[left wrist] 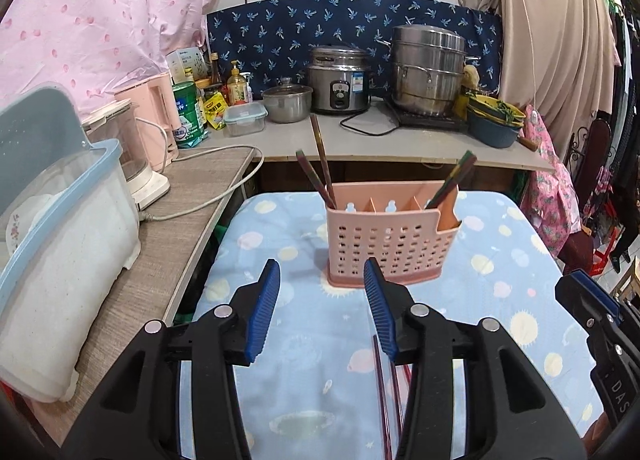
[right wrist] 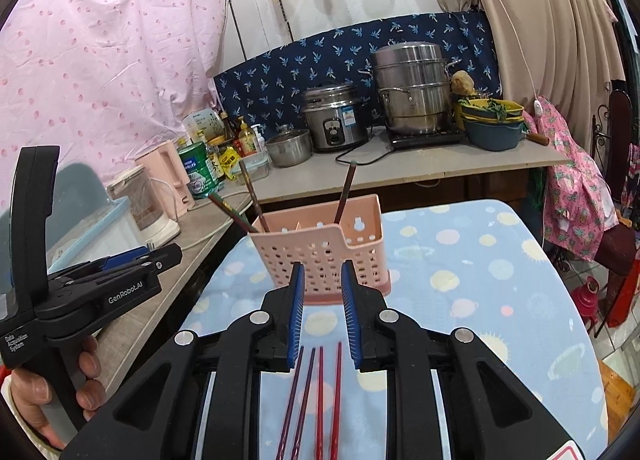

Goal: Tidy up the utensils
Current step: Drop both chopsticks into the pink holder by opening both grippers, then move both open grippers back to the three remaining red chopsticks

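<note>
A pink perforated utensil holder [left wrist: 390,242] stands on the blue patterned table [left wrist: 500,260]; it also shows in the right wrist view [right wrist: 324,256]. Several dark chopsticks [left wrist: 320,164] lean in its compartments. Several loose chopsticks, purple and red [right wrist: 316,400], lie on the cloth beneath my right gripper [right wrist: 322,312], which is open and empty above their far ends. My left gripper [left wrist: 322,300] is open and empty, short of the holder; loose chopsticks [left wrist: 386,400] show beside its right finger. The left gripper also appears in the right wrist view [right wrist: 120,272].
A wooden side counter [left wrist: 172,228] at left carries a plastic bin [left wrist: 60,244], a kettle [left wrist: 136,164] and a cord. The back counter [left wrist: 360,140] holds a rice cooker [left wrist: 340,80], steamer pot [left wrist: 428,72], bowls and bottles. Curtains hang on the right.
</note>
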`<action>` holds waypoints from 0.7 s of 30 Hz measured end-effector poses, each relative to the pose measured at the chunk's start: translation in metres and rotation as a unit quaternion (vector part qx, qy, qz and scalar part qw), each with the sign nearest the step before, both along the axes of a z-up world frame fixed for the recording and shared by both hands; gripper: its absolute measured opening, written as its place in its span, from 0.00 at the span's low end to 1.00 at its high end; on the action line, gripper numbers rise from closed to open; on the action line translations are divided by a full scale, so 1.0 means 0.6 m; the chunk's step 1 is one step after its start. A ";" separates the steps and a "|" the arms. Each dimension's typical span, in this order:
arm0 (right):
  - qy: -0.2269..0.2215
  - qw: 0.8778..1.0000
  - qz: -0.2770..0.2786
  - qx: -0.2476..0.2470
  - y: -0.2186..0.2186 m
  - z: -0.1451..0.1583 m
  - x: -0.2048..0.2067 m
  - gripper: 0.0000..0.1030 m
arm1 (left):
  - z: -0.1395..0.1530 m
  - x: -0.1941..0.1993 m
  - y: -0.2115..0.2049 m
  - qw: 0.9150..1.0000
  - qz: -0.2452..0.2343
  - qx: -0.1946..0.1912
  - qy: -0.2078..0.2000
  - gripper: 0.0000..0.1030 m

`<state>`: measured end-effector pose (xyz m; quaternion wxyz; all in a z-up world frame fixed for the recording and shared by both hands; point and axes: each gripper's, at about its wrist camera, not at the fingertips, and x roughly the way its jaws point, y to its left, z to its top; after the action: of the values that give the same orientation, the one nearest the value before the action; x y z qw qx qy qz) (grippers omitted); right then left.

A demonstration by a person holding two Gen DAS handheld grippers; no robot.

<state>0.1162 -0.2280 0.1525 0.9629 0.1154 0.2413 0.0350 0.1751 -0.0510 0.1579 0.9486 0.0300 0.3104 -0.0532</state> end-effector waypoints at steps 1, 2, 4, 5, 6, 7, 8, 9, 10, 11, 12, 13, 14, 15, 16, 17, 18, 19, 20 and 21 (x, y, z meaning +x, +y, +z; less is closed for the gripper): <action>0.003 1.000 0.001 -0.001 0.002 -0.005 -0.006 0.19 | -0.005 -0.004 0.000 1.000 -0.001 -0.001 0.004 0.40; 0.007 1.000 0.003 -0.003 0.004 -0.009 -0.011 0.19 | -0.010 -0.008 0.001 1.000 -0.002 -0.001 0.008 0.40; 0.012 1.000 0.004 -0.010 0.009 -0.018 -0.020 0.19 | -0.019 -0.016 0.003 1.000 -0.003 -0.003 0.013 0.40; 0.015 1.000 0.005 -0.012 0.011 -0.023 -0.025 0.19 | -0.023 -0.020 0.004 1.000 -0.004 -0.002 0.016 0.40; 0.019 1.000 0.006 -0.014 0.013 -0.028 -0.031 0.19 | -0.027 -0.024 0.004 1.000 -0.004 -0.002 0.019 0.40; 0.022 1.000 0.007 -0.015 0.014 -0.031 -0.034 0.19 | -0.033 -0.027 0.005 1.000 -0.004 -0.001 0.023 0.40; 0.026 1.000 0.008 -0.015 0.016 -0.035 -0.038 0.19 | -0.038 -0.031 0.005 1.000 -0.005 -0.001 0.026 0.40; 0.029 0.999 0.009 -0.014 0.016 -0.039 -0.042 0.19 | -0.042 -0.034 0.005 1.000 -0.006 0.000 0.029 0.40; 0.032 0.999 0.010 -0.013 0.017 -0.044 -0.047 0.19 | -0.048 -0.038 0.006 0.999 -0.006 0.003 0.032 0.40; 0.036 0.999 0.011 -0.011 0.017 -0.050 -0.052 0.19 | -0.052 -0.041 0.007 0.999 -0.005 0.004 0.034 0.40; 0.040 0.999 0.011 -0.011 0.018 -0.056 -0.057 0.19 | -0.056 -0.044 0.007 0.999 -0.005 0.004 0.037 0.40; 0.044 0.999 0.012 -0.011 0.018 -0.062 -0.061 0.19 | -0.063 -0.048 0.008 0.999 -0.005 0.005 0.040 0.40; 0.049 0.999 0.012 -0.012 0.019 -0.069 -0.066 0.19 | -0.067 -0.051 0.009 0.999 -0.005 0.007 0.042 0.40; 0.054 0.998 0.012 -0.013 0.019 -0.073 -0.067 0.19 | -0.074 -0.055 0.010 0.999 -0.004 0.009 0.046 0.40; 0.058 0.998 0.013 -0.012 0.018 -0.080 -0.071 0.19 | -0.079 -0.057 0.010 0.999 -0.004 0.010 0.049 0.40; 0.063 0.998 0.013 -0.012 0.018 -0.087 -0.075 0.19 | -0.084 -0.060 0.011 0.999 -0.004 0.010 0.053 0.40; 0.067 0.998 0.013 -0.011 0.018 -0.093 -0.078 0.19 | -0.092 -0.063 0.011 0.998 -0.004 0.012 0.058 0.40; 0.071 0.997 0.013 -0.010 0.018 -0.099 -0.081 0.19 | -0.098 -0.066 0.011 0.998 -0.005 0.013 0.061 0.40; 0.076 0.997 0.013 -0.010 0.018 -0.106 -0.084 0.19 | -0.104 -0.068 0.011 0.998 -0.005 0.015 0.064 0.40; 0.080 0.997 0.012 -0.008 0.018 -0.113 -0.088 0.19 | -0.110 -0.070 0.012 0.998 -0.005 0.016 0.068 0.40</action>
<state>0.0632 -0.2174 0.0848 0.9408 0.1070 0.3197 0.0354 0.1329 -0.0440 0.0920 0.9246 0.0429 0.3744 -0.0550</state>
